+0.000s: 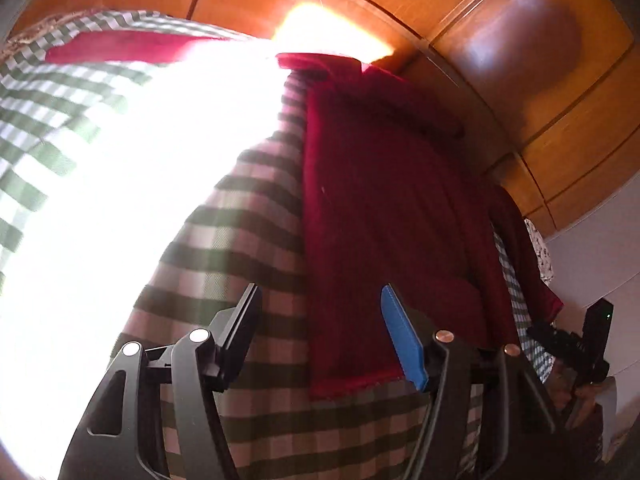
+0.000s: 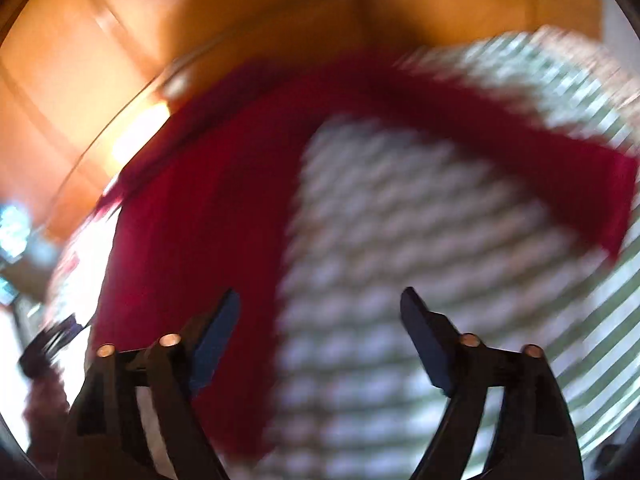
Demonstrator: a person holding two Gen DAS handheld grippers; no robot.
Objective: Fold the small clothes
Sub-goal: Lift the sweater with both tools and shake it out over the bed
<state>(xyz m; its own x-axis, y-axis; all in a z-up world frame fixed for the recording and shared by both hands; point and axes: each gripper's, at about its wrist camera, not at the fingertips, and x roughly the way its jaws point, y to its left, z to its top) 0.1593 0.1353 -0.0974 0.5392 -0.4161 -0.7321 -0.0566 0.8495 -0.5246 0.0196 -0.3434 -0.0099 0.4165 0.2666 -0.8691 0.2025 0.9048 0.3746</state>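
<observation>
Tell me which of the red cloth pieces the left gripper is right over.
The large dark red garment beside the open left gripper, its hem by the blue pad; the other red strip lies far off across the checked cloth.

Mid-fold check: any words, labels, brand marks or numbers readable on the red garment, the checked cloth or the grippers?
None readable. The red garment, the checked cloth and the left gripper show no print or tag; the right wrist view is too motion-blurred to tell.

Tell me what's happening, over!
Left gripper and right gripper: jaws open, holding nothing. Red garment lies on the checked cloth, not neatly folded. Nothing in the way; right view blurry.
</observation>
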